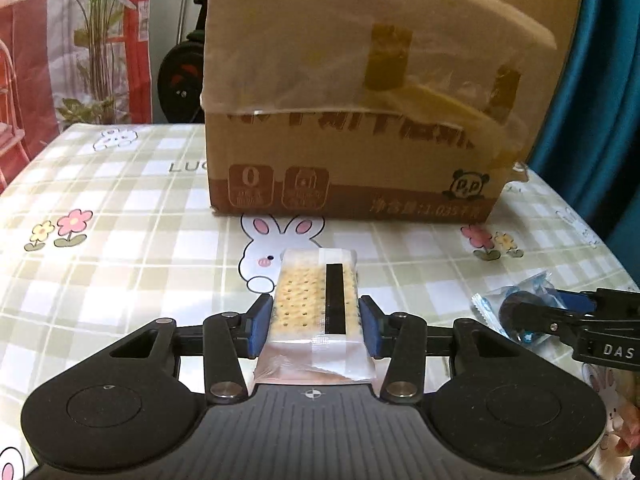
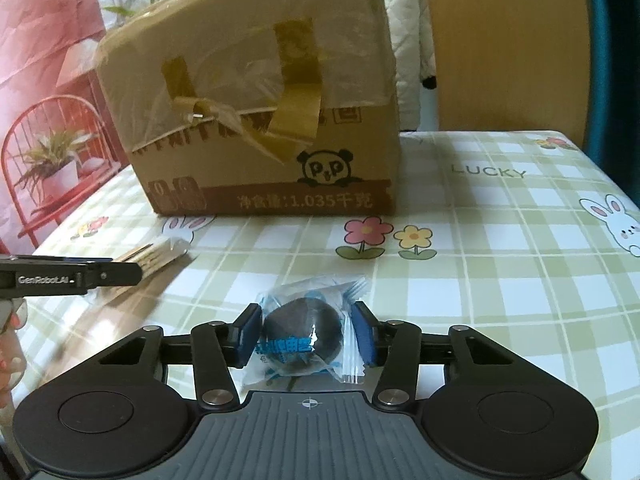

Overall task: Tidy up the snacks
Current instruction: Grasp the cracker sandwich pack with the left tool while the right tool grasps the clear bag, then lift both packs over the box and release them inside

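Clamped between the pads of my left tool [image 1: 316, 326], a clear-wrapped cracker pack [image 1: 316, 300] sits just above the counter [image 1: 120, 200] — my right tool [image 2: 306, 336] pinches a blue-wrapped dark round snack [image 2: 304, 332] the same way. Both snacks are gripped, neither stowed; the taped cardboard box [image 2: 260, 120] stands beyond, and dropping them in is, I judge, what remains.

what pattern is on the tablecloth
Green and white checks with cartoon rabbits, flowers and the word LUCKY on the tablecloth, clearest in the right wrist view.
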Demonstrator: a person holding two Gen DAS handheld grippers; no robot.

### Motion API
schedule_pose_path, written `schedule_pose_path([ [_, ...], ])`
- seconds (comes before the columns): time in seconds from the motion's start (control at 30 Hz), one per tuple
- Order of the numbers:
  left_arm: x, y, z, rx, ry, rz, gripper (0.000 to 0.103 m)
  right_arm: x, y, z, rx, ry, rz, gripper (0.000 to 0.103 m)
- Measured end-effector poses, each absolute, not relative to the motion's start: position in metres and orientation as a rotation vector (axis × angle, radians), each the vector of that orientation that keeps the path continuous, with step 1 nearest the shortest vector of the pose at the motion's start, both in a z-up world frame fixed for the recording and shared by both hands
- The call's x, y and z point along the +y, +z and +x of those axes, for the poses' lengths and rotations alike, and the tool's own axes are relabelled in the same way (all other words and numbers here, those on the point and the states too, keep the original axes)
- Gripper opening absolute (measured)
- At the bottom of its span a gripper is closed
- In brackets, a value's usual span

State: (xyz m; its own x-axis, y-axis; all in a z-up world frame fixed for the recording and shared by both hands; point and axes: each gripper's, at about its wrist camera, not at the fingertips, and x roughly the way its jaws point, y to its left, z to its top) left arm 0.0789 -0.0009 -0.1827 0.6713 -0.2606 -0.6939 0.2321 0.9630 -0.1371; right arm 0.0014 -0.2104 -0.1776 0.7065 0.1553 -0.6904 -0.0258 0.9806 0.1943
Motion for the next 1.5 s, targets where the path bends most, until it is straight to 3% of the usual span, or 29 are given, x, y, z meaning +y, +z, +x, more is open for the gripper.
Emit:
schedule_pose_path([
  [0.57,-0.002,-0.156,0.055,0.667,-0.275,-0.046,0.048,-0.212,-0.146,-0.010,0.651,0.112,0.211,0.044],
  [0.97,0.001,-0.056,0.079,0.396,-0.293,-0.075,0.048,-0.221,-0.041,0.025,0.366,0.153,0.127,0.044],
  [1.27,-0.037,0.000,0.156,0.305,-0.298,-0.038,0.048,-0.233,0.009,0.107,0.301,0.127,0.081,0.044],
  [1.5,-0.056,-0.012,0.220,0.399,-0.274,-0.018,0.049,-0.237,-0.012,0.171,0.401,0.091,0.156,0.045],
])
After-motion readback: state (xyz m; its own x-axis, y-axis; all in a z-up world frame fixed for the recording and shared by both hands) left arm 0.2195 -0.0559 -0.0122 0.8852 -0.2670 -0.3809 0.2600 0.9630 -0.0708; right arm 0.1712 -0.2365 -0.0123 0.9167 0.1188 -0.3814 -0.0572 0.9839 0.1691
